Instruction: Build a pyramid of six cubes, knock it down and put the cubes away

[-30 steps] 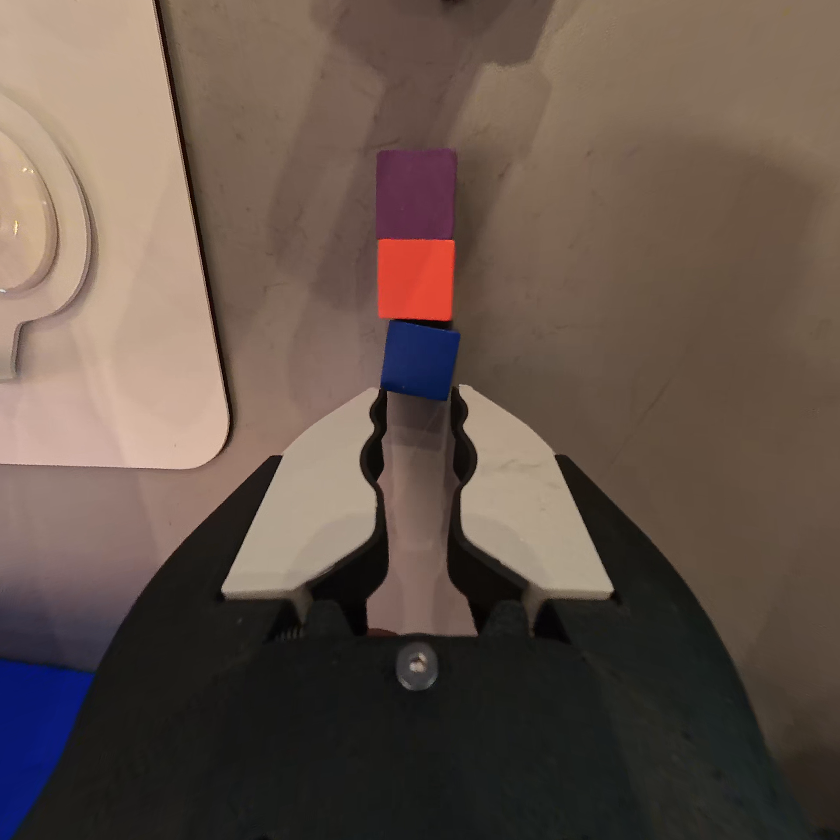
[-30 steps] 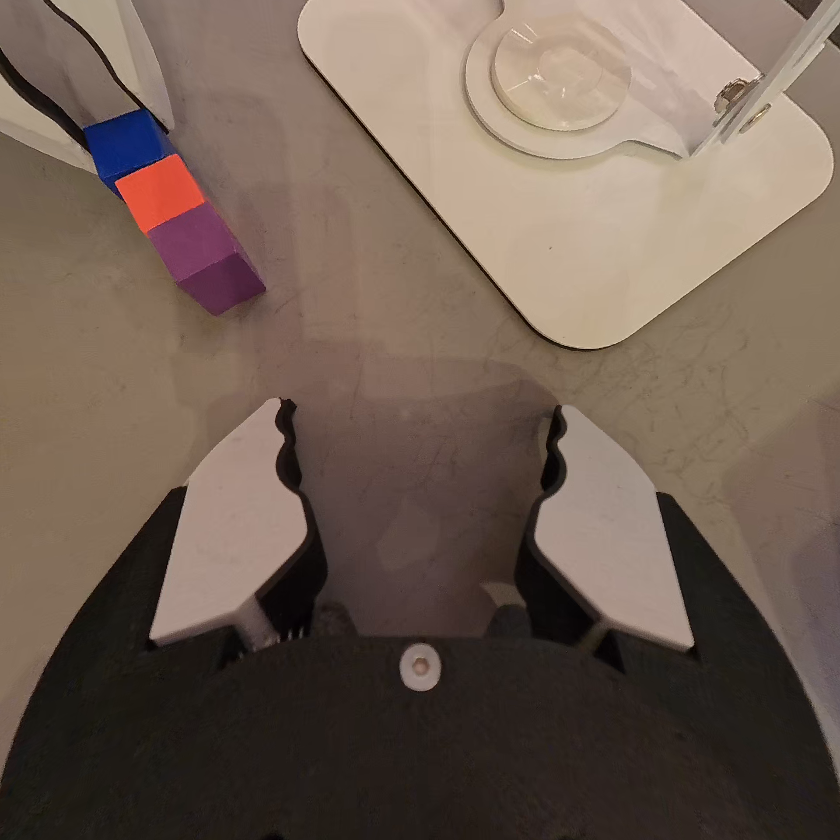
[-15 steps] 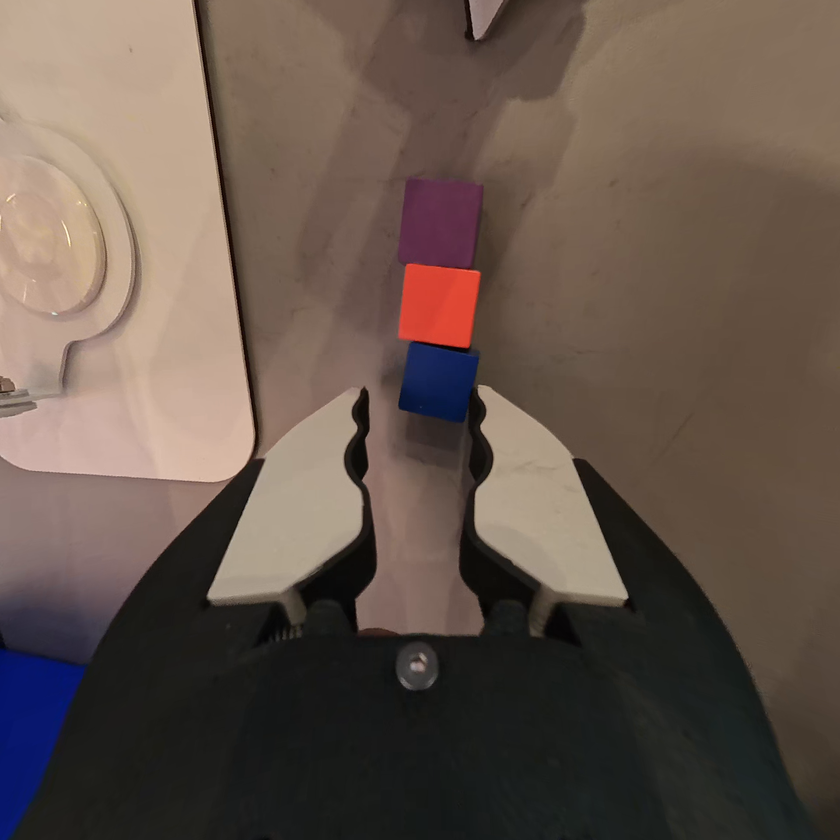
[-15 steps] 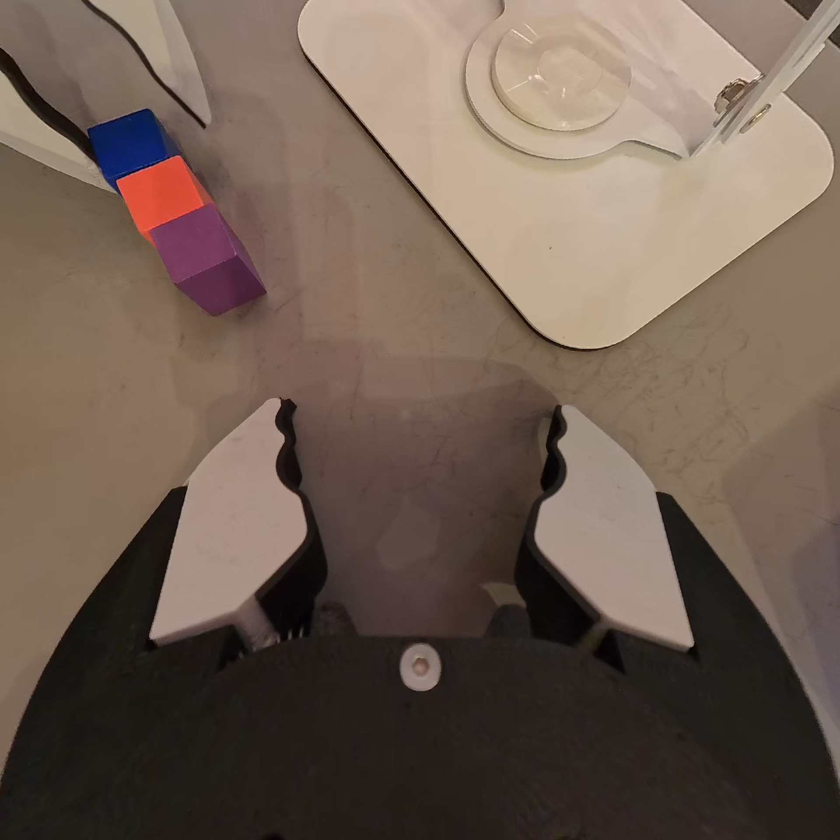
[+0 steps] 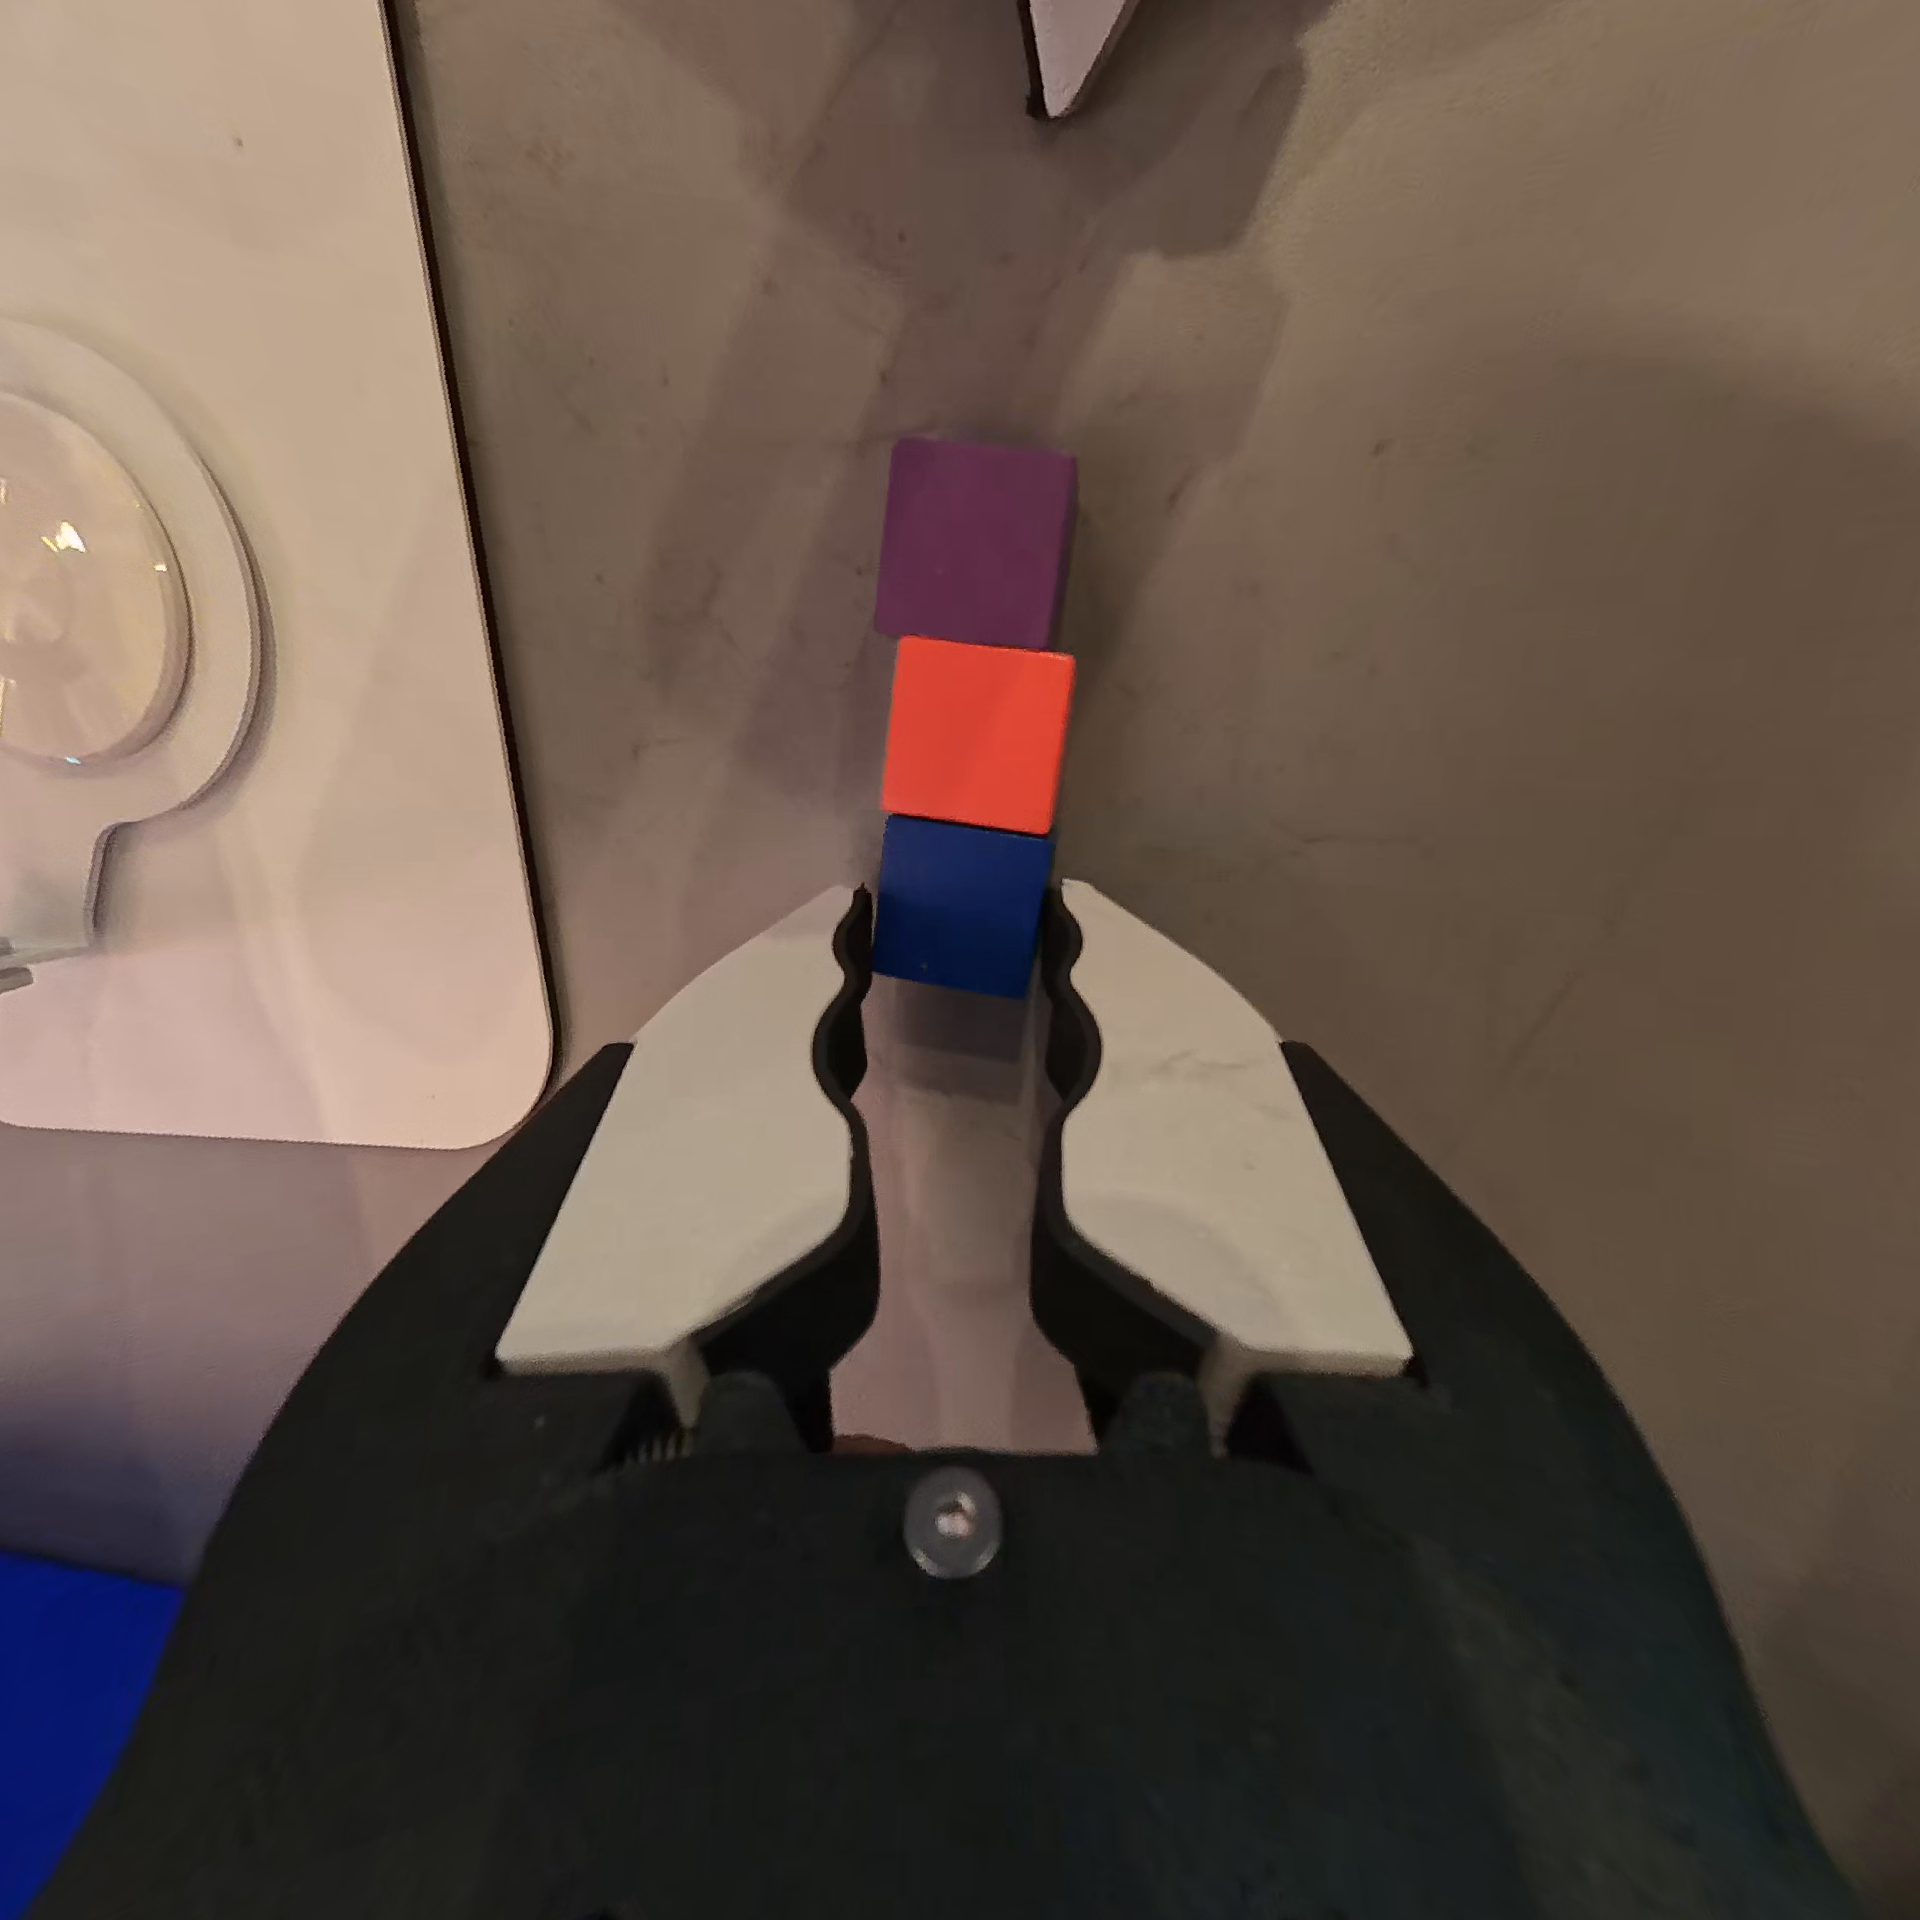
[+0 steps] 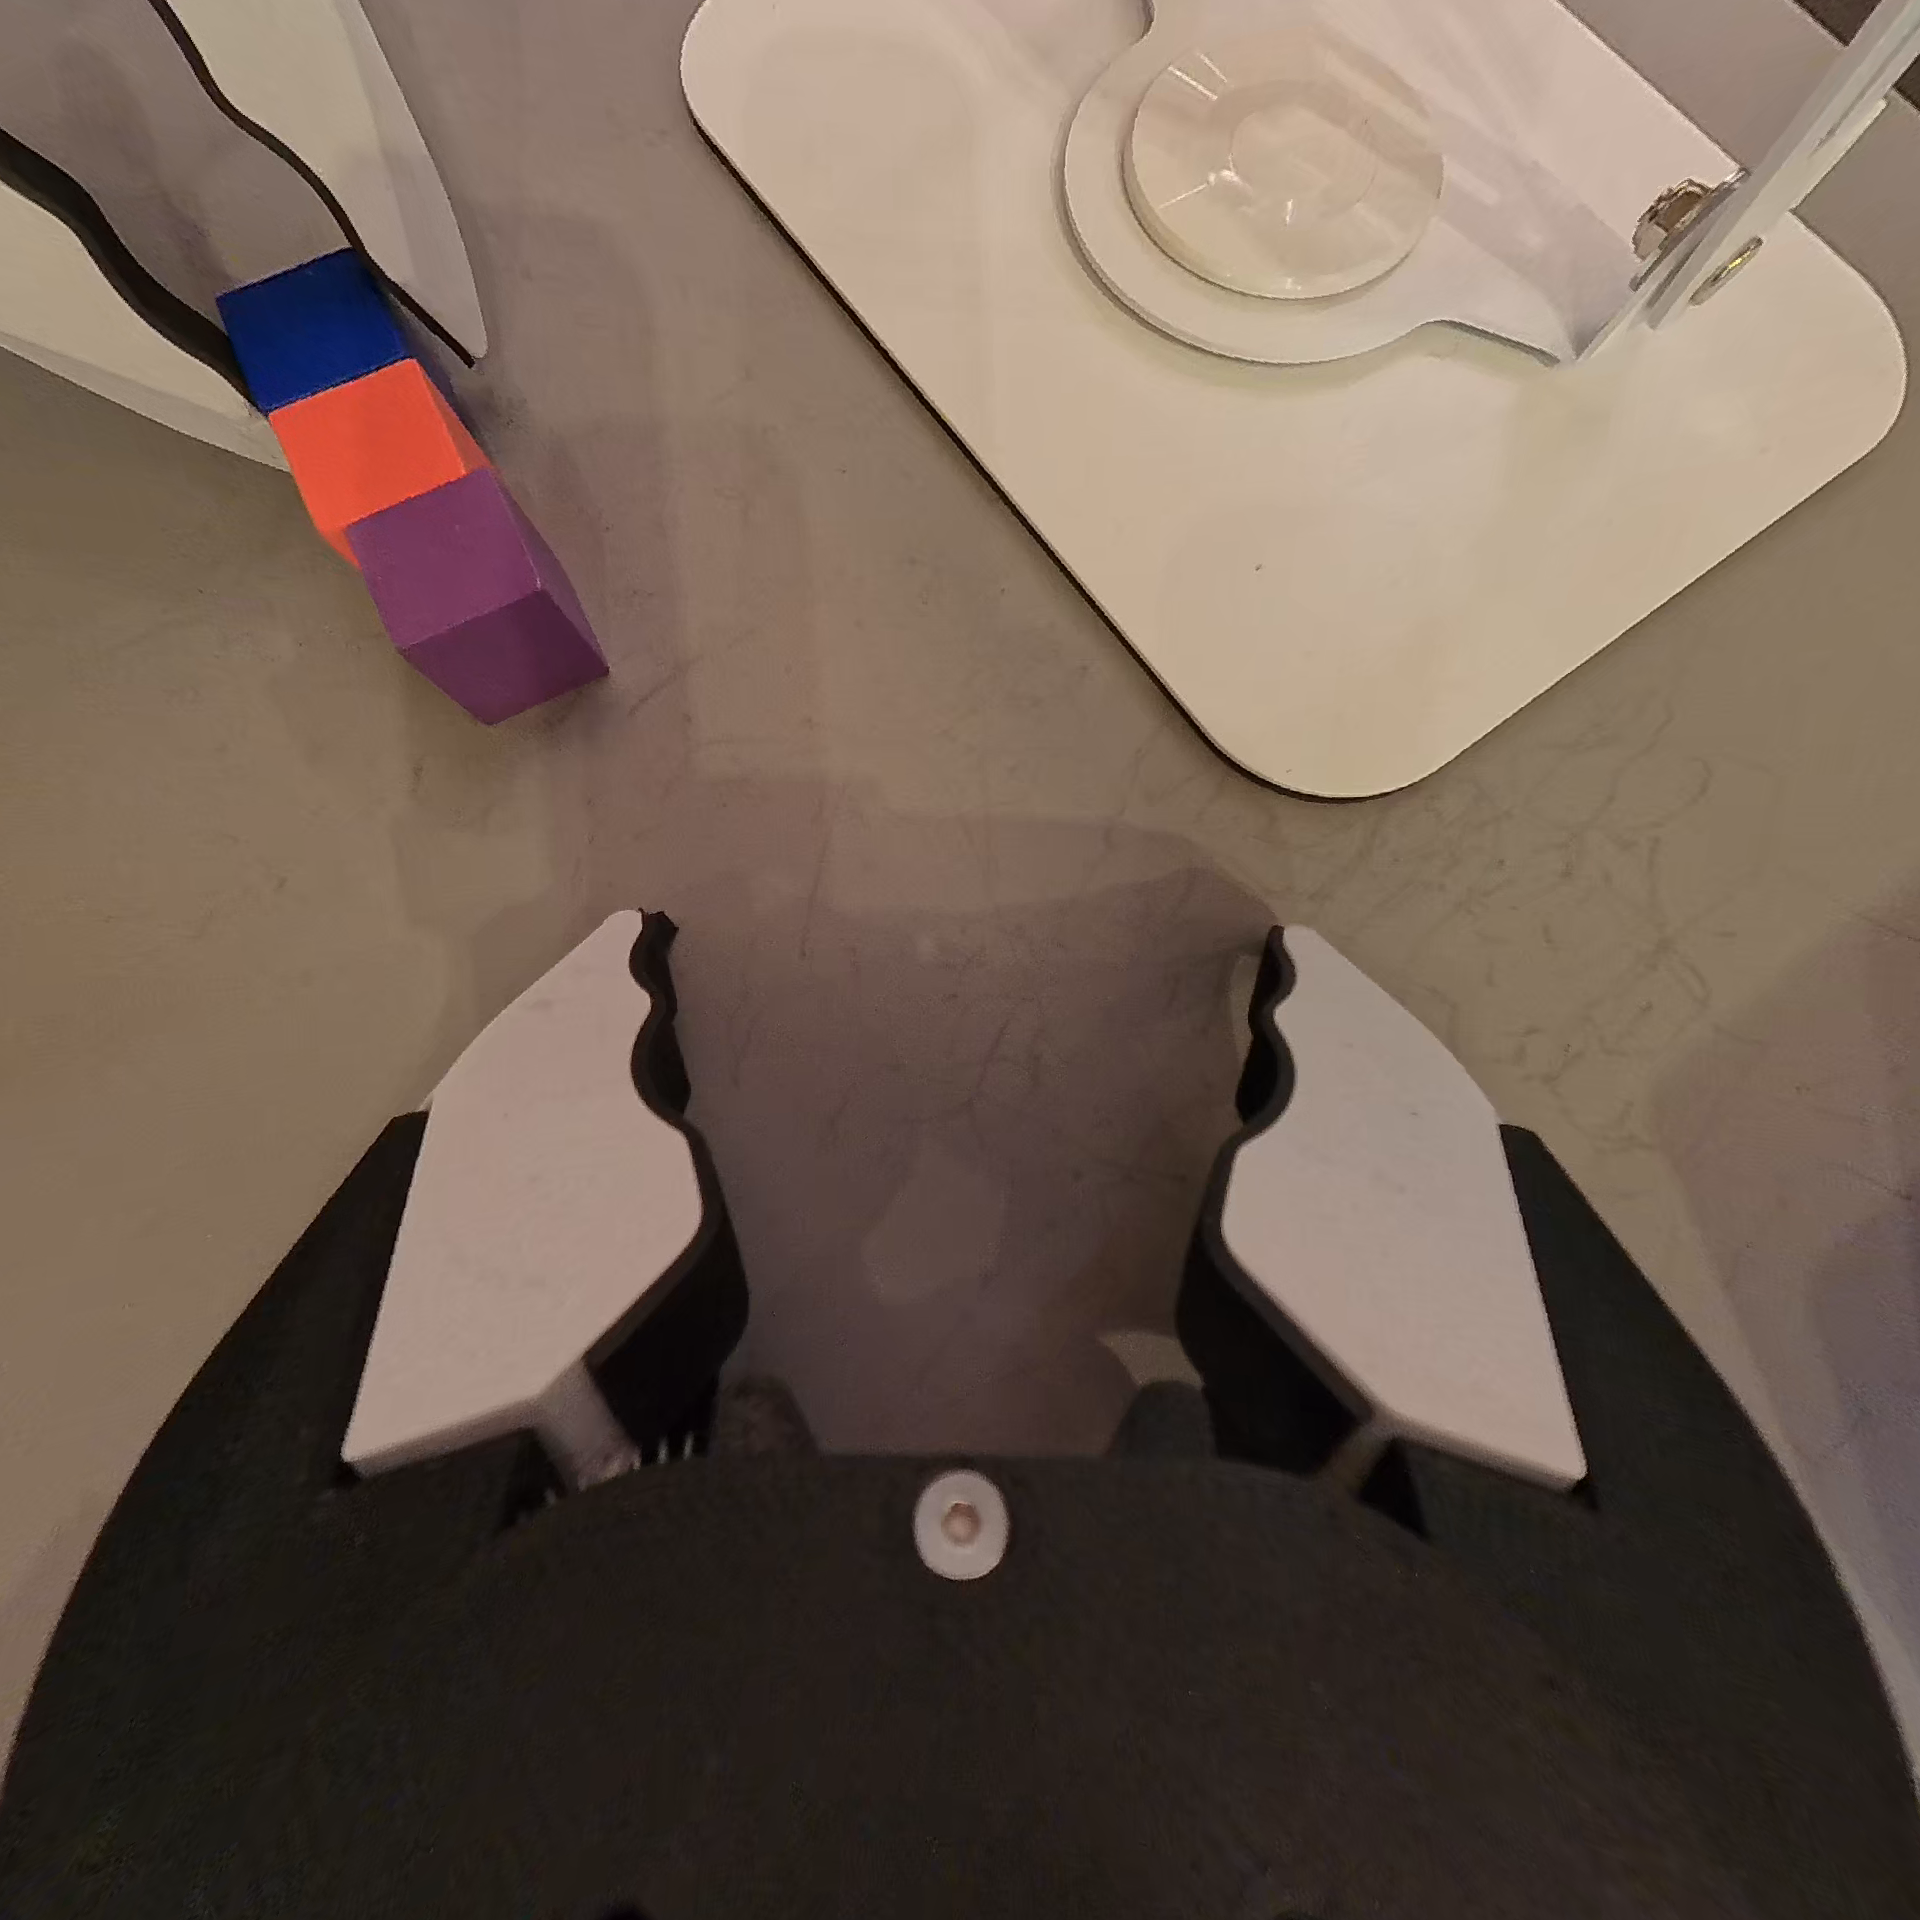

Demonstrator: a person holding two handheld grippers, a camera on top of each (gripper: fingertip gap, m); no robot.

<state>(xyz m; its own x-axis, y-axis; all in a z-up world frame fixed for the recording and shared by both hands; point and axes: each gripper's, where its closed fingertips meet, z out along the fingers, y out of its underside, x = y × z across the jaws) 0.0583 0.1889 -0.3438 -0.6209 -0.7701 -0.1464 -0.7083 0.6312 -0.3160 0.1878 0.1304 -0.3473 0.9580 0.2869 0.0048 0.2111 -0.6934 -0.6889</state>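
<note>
Each of the 2 wrist cameras sits just behind its own tongs, angled down at the grey table (image 6: 935,831), the left close over a row of 3 cubes (image 5: 977,727) that the right sees farther off, ahead-left, beside the white board (image 6: 1351,520).

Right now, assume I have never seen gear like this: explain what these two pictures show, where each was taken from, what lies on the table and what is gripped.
No robot here: a person holds a two-finger gripper in each hand, with a camera on each looking along its fingers. One picture is the left gripper's view, the other the right gripper's.

On the grey table three cubes lie in a row, touching: blue cube, orange cube, purple cube. Beside them is a white board with a clear round disc.

The left jaws are closed on the blue cube's sides. The right jaws stand wide open, holding nothing.
</note>
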